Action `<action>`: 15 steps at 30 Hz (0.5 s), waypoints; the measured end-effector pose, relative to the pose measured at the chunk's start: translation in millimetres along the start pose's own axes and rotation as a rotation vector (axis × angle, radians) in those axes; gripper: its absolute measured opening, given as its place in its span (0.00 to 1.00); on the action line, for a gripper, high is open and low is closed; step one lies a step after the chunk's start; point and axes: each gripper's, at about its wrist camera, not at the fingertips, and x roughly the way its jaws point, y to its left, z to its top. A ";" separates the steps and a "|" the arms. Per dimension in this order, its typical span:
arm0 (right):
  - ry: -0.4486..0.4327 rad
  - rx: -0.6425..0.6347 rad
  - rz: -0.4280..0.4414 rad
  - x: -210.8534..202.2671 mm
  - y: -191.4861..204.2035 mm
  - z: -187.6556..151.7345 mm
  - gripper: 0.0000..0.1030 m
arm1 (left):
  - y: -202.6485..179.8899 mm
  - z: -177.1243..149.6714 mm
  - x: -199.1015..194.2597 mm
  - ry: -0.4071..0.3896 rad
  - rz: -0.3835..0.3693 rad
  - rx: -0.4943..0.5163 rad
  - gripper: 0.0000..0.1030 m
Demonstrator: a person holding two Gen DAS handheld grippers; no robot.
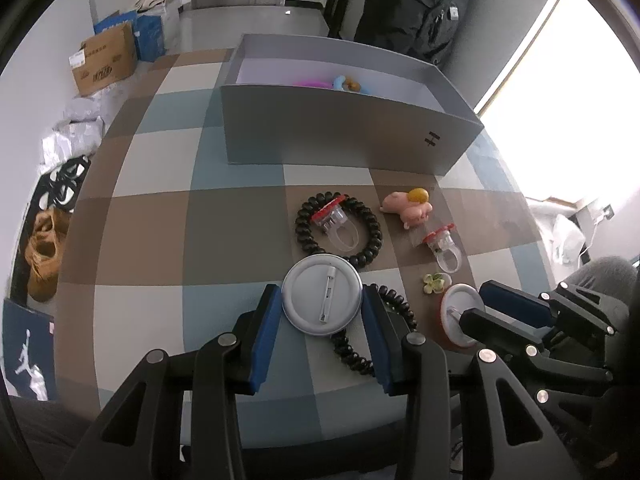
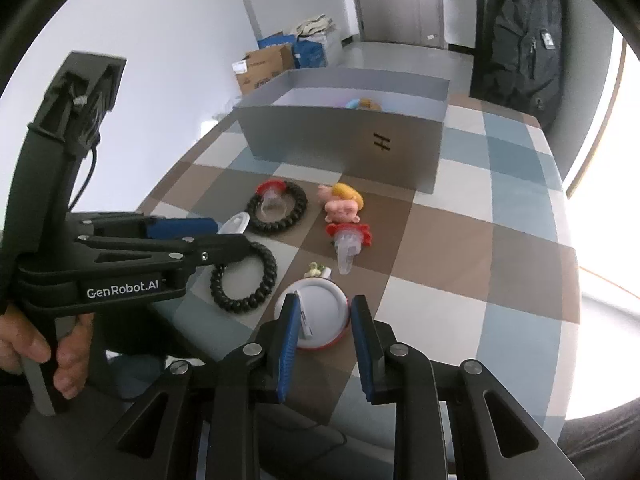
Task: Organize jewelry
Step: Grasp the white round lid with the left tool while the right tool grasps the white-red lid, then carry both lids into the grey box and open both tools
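Observation:
My left gripper (image 1: 322,306) is shut on a white round pin badge (image 1: 322,292), pin side up, low over the checked table. A black spiral hair tie (image 1: 356,346) lies partly under its right finger. My right gripper (image 2: 325,318) is shut on a red-rimmed white badge (image 2: 320,304), which shows tilted in the left wrist view. Further back lie a second spiral hair tie (image 1: 368,228) around a clear ring with a red top (image 1: 336,220), a pink pig charm (image 1: 408,206), another red-topped ring (image 1: 442,246) and a small green flower (image 1: 434,282).
An open grey box (image 1: 340,140) stands at the far side of the table, with pink, blue and brown items inside. A hand (image 2: 36,348) holds the left gripper's handle. Cardboard boxes (image 1: 106,60) and bags sit on the floor beyond the left table edge.

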 end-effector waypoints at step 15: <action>-0.090 0.143 0.076 -14.8 -24.6 16.2 0.24 | 23.2 5.6 -4.8 -0.009 -0.142 -0.164 0.17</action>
